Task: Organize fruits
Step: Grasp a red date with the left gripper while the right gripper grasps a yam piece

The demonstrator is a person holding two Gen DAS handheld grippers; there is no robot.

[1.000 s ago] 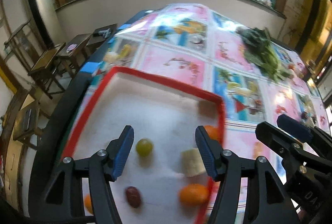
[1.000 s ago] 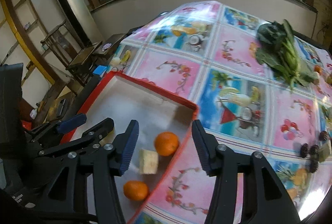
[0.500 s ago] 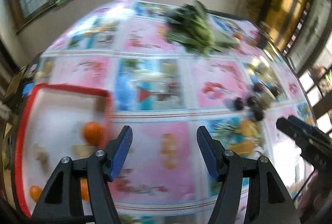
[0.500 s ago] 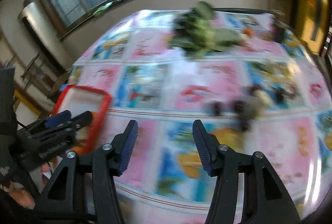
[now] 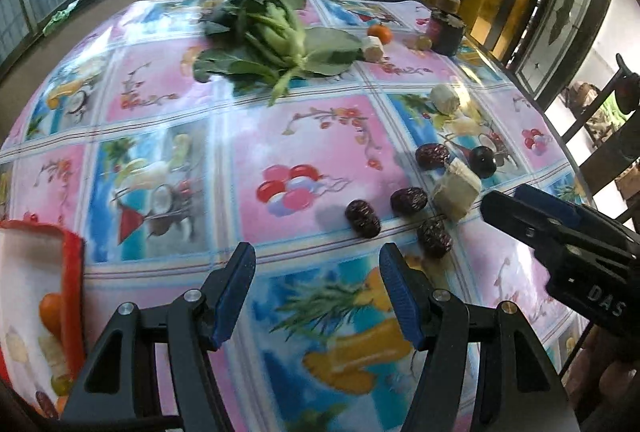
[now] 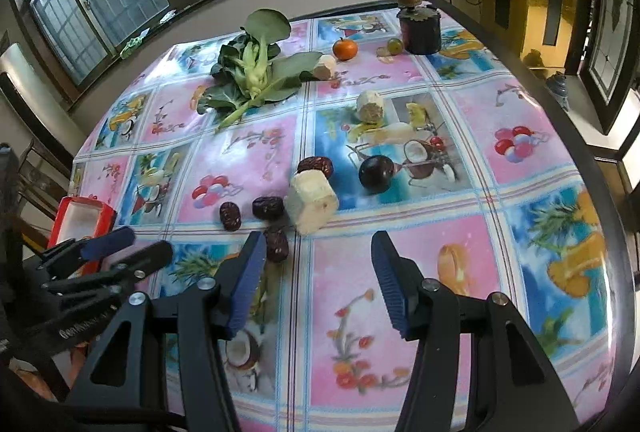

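Dark-red date [image 6: 229, 215] lying lengthwise away from camera, both grippers' fingers spread, empty

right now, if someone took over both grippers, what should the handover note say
Left gripper: open, nothing between its fingers, above bare tablecloth.
Right gripper: open, empty, just short of the fruit cluster.
Red tray at the table's left edge already holds oranges, pale chunks, a grape and a date.
Still loose mid-table: four dates, a dark plum and a pale chunk.
Further back: two more pale chunks, an orange and a grape by the dark jar.
The leafy greens are not fruit.
Left: carry the loose fruit to the tray.
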